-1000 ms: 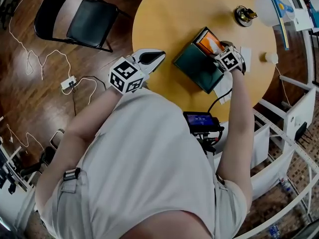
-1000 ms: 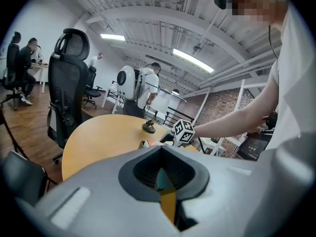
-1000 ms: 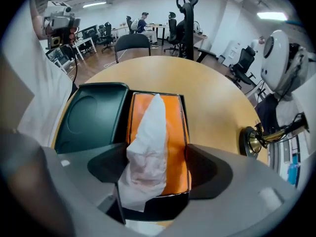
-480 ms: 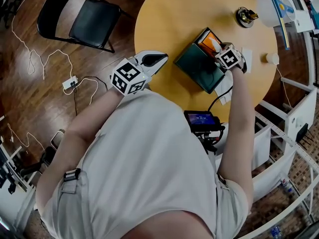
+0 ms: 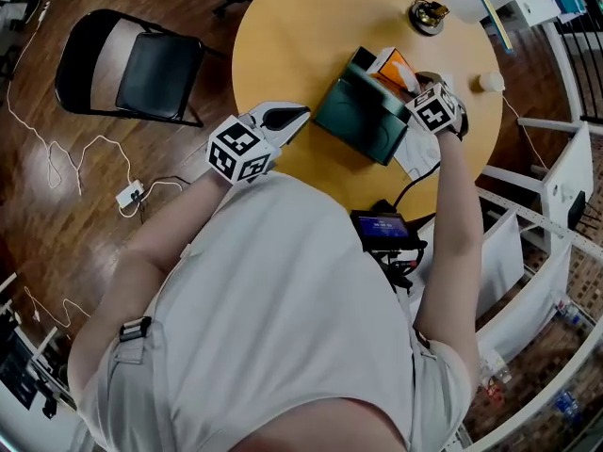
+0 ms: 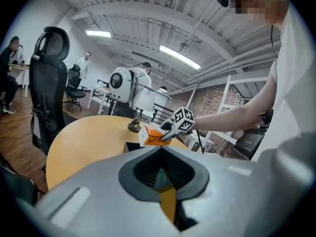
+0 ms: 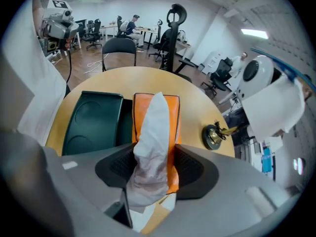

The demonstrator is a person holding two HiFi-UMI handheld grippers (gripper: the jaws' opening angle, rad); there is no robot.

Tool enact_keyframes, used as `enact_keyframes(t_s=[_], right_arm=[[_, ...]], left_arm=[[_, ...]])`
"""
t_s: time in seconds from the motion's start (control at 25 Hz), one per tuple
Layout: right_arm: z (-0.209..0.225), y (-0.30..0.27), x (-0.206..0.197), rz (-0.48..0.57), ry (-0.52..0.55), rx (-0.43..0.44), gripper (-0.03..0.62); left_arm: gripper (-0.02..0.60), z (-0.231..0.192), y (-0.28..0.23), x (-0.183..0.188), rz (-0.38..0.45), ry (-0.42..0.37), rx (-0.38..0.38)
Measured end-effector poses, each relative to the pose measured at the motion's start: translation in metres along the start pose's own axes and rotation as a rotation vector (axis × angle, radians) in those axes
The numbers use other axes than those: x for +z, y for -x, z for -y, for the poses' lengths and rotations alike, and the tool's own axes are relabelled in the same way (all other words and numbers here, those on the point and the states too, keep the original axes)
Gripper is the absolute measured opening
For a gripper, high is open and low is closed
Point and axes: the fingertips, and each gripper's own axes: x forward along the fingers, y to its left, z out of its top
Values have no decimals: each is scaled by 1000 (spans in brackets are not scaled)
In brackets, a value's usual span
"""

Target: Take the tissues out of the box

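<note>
Your right gripper (image 7: 157,168) is closing on the tissue pack (image 7: 173,113), which lies lengthwise straight ahead in the box (image 5: 353,118), upper right of the head view; the left gripper (image 5: 287,118), clenched and empty, is farther off.

Premises: open-plan office doubling as a robotics lab. Fittings: wood-plank floor (image 5: 57,252); round yellow table (image 5: 283,45); black folding chair (image 5: 151,69); high-backed swivel chair (image 6: 47,83); rows of desks (image 7: 148,29) with a seated person (image 7: 131,24) at work; white shelving frames (image 5: 556,215). Overhead: strip lights (image 6: 180,57) on an exposed beamed ceiling; brick wall (image 6: 205,102) behind. Equipment: white dome-headed robot (image 6: 121,85); a second machine topped with a square marker (image 7: 58,21); white power block (image 5: 129,194) with cable trailing loose over the floor.
</note>
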Motion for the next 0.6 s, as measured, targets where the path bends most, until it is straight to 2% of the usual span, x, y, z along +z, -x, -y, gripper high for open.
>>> enact_keyframes(t_s=[0.12,0.24,0.44,0.6], right_arm=[[11,25,-40,-26,-81,-53,229],[6,44,-97,-84,-183,-91,229],[-37,64,-185,-163,-339,-105,232],[-78,63,-228,-198,-409,-96,233]], left_arm=[[0,11,-16,5,-10,-29,-60],[0,25,-31,8,-21,-53,-120],[0,48,-47,3,-55,-86,-203],[0,58,-55,2,-73,-102,-241]])
